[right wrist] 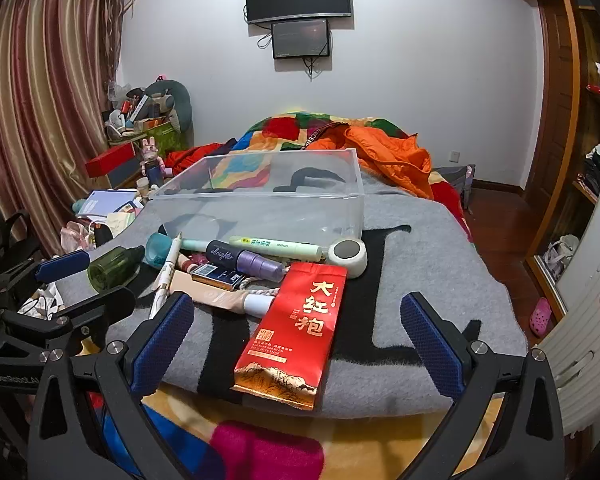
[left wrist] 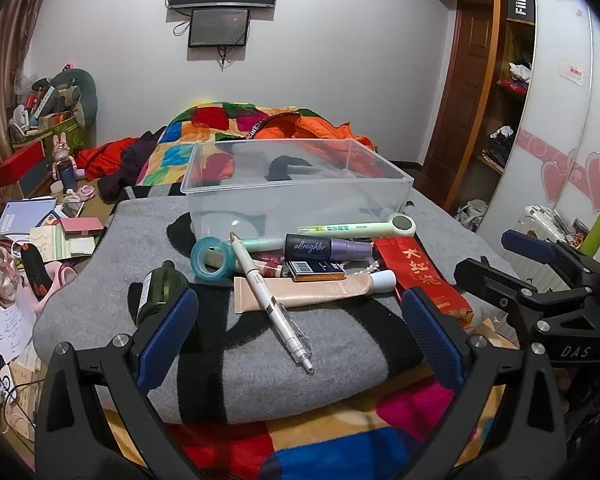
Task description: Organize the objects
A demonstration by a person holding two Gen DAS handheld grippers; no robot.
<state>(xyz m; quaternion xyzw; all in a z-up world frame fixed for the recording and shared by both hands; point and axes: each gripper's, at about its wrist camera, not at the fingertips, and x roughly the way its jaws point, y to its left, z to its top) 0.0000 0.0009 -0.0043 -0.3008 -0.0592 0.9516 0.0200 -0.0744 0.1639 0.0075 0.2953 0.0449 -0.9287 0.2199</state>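
Nothing sits in my clear bin point(left wrist: 296, 184) yet; both grippers' jaws gape empty while the whole pile point(left wrist: 300, 268) waits on the blanket point(left wrist: 340, 352).

We hold both grippers level, side by side and pointing forward. Our left gripper point(left wrist: 300, 332) has its jaws spread wide and holds nothing; our right gripper point(right wrist: 296, 334) is equally wide and unladen.
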